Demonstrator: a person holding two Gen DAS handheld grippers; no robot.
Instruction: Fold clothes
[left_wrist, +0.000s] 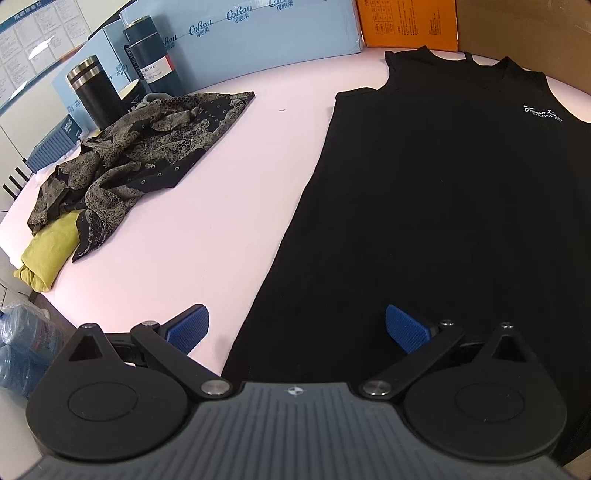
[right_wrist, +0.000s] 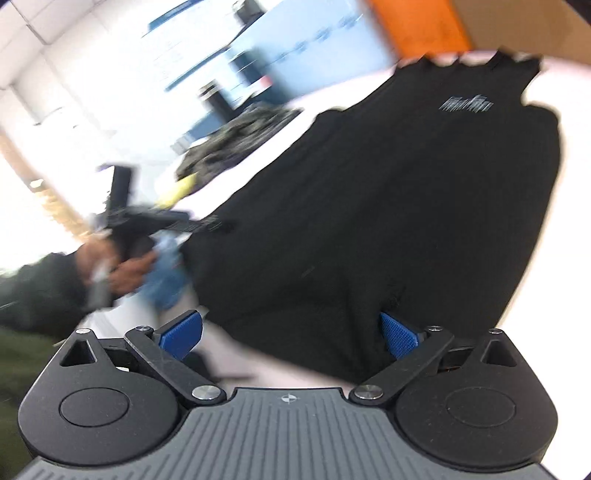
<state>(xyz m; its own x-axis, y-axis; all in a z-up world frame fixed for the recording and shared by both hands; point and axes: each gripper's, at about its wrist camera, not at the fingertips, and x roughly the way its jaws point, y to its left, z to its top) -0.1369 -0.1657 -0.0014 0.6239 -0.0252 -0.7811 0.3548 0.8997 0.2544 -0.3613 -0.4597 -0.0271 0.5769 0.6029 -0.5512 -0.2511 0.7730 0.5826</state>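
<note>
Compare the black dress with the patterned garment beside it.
The black dress lies spread flat; the patterned garment is crumpled in a heap. The dress is plain black with a small white logo; the garment is black with a tan print. Both rest on the pink tabletop.

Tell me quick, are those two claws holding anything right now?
Left gripper: open, holding nothing, at the black dress's hem.
Right gripper: open, holding nothing, over the same hem.

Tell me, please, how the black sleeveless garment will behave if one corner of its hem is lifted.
The black sleeveless garment lies flat and thin on the pink table, so it is probably floppy and would drape and sag. It looks light. With only one corner gripped, the rest would likely drag and wrinkle.
</note>
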